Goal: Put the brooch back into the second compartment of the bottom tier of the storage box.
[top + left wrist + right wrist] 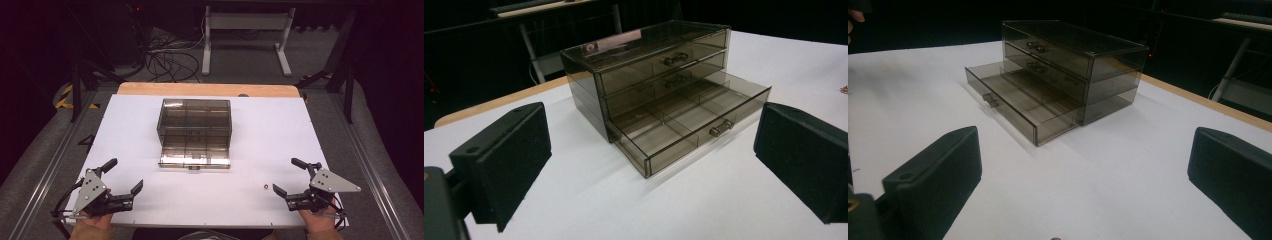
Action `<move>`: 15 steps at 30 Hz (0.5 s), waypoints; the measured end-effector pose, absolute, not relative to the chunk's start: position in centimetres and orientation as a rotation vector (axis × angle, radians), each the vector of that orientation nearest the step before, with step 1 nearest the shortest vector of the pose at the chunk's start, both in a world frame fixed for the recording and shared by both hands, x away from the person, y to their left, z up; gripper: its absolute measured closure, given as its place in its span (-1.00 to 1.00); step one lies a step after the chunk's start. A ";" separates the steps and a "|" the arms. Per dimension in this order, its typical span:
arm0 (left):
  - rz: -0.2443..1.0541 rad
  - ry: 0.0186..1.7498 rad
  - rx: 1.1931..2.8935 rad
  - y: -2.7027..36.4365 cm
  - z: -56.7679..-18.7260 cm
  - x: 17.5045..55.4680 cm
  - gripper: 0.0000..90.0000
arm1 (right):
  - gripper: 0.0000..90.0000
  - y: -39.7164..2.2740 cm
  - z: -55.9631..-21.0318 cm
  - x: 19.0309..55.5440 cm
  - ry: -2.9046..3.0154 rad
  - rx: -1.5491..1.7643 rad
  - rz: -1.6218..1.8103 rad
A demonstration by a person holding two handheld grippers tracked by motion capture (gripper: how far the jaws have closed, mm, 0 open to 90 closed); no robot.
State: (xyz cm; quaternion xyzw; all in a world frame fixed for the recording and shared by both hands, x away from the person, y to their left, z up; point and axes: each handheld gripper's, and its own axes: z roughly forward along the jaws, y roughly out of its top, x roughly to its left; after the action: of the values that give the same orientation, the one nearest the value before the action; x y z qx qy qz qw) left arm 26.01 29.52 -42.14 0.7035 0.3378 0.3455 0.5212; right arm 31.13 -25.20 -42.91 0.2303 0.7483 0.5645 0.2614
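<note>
A smoky transparent chest of three drawers stands mid-table; its bottom drawer is pulled out toward me and its compartments look bare. The chest also appears ahead in the left gripper view, and again in the right gripper view. A tiny ring-like object lies on the white sheet near the right gripper. My left gripper rests at the front left, open with nothing between its jaws. At the front right my right gripper is likewise open with nothing between its jaws.
The white sheet covers a wooden table whose far edge shows beyond it. Behind stand a white desk frame and tangled cables on the floor. Metal rails run along both sides.
</note>
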 end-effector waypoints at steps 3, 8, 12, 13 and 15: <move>0.831 0.808 1.687 29.5 -42.1 26.0 -0.94 | -0.96 -25.1 -42.8 31.0 2.030 0.618 1.520; 0.835 0.806 1.690 29.5 -42.1 26.0 -0.94 | -0.96 -25.2 -42.8 31.0 2.026 0.624 1.522; 0.837 0.806 1.691 29.5 -42.1 26.0 -0.94 | -0.96 -25.2 -42.8 31.0 2.026 0.625 1.524; 0.837 0.805 1.692 29.5 -42.1 26.0 -0.94 | -0.96 -25.2 -42.8 31.0 2.025 0.625 1.524; 0.836 0.808 1.690 29.5 -42.1 26.0 -0.94 | -0.97 -25.1 -42.8 31.1 2.022 0.622 1.526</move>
State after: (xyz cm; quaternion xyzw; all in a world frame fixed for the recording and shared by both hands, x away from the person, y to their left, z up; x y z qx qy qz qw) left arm 25.99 29.49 -42.13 0.7044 0.3369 0.3483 0.5186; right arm 31.07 -25.13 -42.78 0.2301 0.7479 0.5643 0.2632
